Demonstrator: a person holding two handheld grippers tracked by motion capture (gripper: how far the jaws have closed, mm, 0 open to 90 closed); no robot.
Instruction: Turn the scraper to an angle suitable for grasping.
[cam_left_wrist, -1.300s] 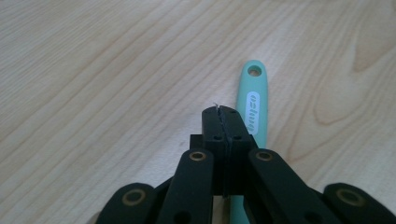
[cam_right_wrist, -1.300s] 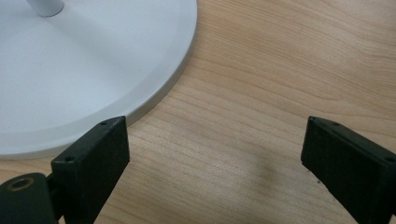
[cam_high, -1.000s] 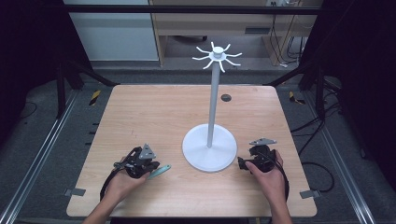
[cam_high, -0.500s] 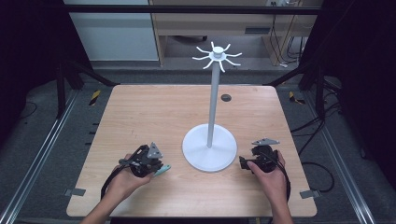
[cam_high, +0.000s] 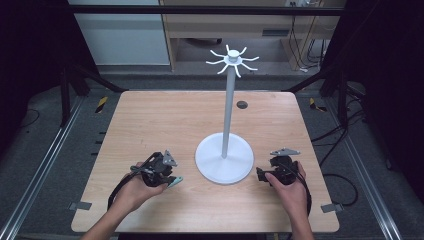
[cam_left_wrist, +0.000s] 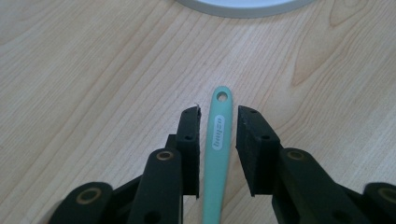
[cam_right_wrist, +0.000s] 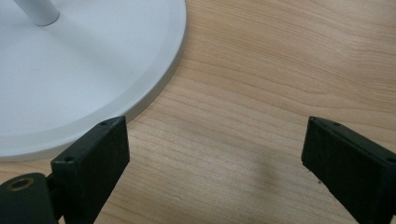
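A teal handle (cam_left_wrist: 218, 140) with a hole at its tip lies flat on the wooden table (cam_high: 165, 120). My left gripper (cam_left_wrist: 218, 122) straddles it, open, with a thin gap on each side of the handle. From the high view, the teal handle (cam_high: 175, 181) pokes out just right of the left gripper (cam_high: 169, 178). My right gripper (cam_right_wrist: 215, 140) is open wide over bare wood with nothing between its jaws. In the high view the right gripper (cam_high: 260, 174) sits just right of the white stand's base (cam_high: 224, 161).
The white stand (cam_high: 228, 110) rises from a round base (cam_right_wrist: 70, 79) at mid-table and ends in a ring of curved hooks (cam_high: 233, 60). A small dark disc (cam_high: 242, 104) sits in the table's far part. Black frame posts and cables surround the table.
The left gripper has slid a little to the right, so the teal handle now lies between its jaws. The right gripper has barely moved.
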